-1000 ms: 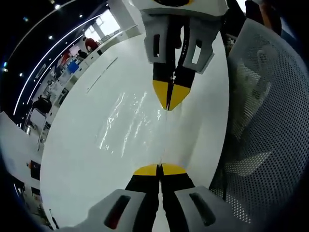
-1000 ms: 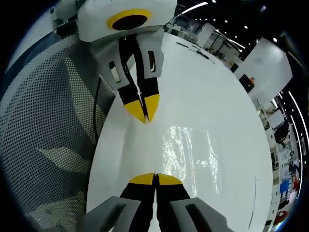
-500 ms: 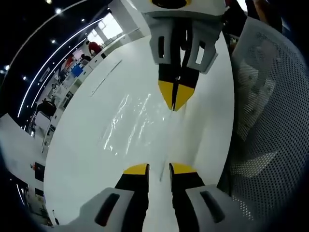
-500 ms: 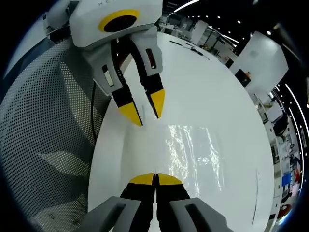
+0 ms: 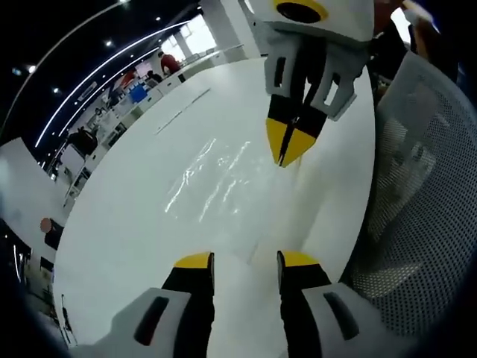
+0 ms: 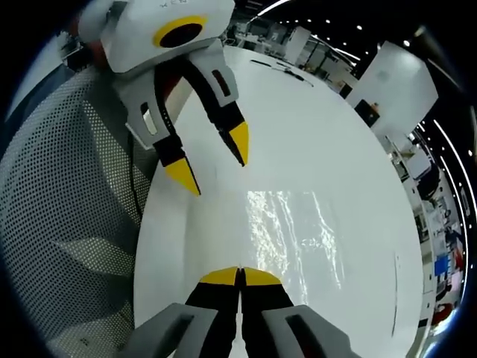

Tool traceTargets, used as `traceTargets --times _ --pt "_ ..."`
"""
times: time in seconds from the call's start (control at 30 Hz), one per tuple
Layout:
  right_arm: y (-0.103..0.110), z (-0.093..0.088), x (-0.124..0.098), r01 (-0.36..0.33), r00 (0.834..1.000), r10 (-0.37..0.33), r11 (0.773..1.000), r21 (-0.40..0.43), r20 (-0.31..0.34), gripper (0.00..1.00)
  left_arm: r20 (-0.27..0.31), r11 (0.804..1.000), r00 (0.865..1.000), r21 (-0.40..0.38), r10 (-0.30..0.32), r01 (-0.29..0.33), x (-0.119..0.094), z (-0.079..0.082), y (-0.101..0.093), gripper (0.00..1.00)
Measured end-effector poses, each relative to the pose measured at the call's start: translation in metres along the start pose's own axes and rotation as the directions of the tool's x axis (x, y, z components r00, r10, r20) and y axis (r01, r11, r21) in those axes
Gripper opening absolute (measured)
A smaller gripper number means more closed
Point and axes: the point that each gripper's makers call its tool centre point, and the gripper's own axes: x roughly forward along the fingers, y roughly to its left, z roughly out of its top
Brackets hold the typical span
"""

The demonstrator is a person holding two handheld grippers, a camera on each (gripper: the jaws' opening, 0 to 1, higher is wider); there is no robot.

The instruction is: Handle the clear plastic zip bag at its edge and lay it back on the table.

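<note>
The zip bag (image 5: 216, 179) lies clear, crinkled, glinting — left gripper (image 5: 242, 259) spread, right gripper (image 6: 239, 274) seemingly pinching its edge.

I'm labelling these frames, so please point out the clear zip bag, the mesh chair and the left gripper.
clear zip bag (image 5: 216, 183): left gripper view, on its glinting middle.
mesh chair (image 6: 67, 216): right gripper view, on the perforated back.
left gripper (image 5: 244, 259): left gripper view, midway between its yellow tips.

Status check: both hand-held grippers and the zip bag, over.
Left hand-held gripper open. Right hand-held gripper shut on the zip bag edge. Bag flat on white table. Mesh chair alongside.
</note>
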Motion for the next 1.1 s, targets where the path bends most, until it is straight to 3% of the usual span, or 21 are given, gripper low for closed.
traceTargets --times 0.1,0.3,0.6,0.7,0.9,0.97,1.1 --pt "-0.002 0.001 0.0 0.008 1.0 -0.008 1.0 0.015 -0.004 0.0 0.027 1.0 1.0 -0.029 0.01 -0.009 -0.001 0.004 0.006 0.32" --pt "-0.005 0.003 -0.004 0.029 0.999 -0.029 0.999 0.038 -0.018 0.0 0.078 1.0 0.997 -0.011 0.008 -0.007 -0.007 0.013 0.008 0.32" --pt "-0.012 0.012 -0.009 0.07 0.997 -0.069 0.994 0.081 -0.023 0.0 0.202 0.985 0.973 0.153 -0.109 0.079 -0.015 0.05 -0.025 0.28" --pt "-0.014 0.012 -0.008 0.083 0.996 -0.081 0.992 0.096 -0.024 0.0 0.194 0.967 0.972 0.242 -0.13 0.081 -0.01 0.054 -0.035 0.27" --pt "-0.015 0.012 -0.01 0.097 0.995 -0.094 0.99 0.1 -0.028 0.0 0.194 0.941 0.967 0.324 -0.166 0.097 -0.006 0.063 -0.048 0.25" --pt "-0.015 0.012 -0.011 0.098 0.995 -0.095 0.989 0.109 -0.028 0.0 0.177 0.928 0.971 0.361 -0.163 0.09 -0.001 0.063 -0.049 0.24" --pt "-0.014 0.014 -0.014 0.099 0.995 -0.097 0.989 0.109 -0.026 0.0 0.163 0.927 0.976 0.368 -0.145 0.076 0.005 0.065 -0.045 0.25"
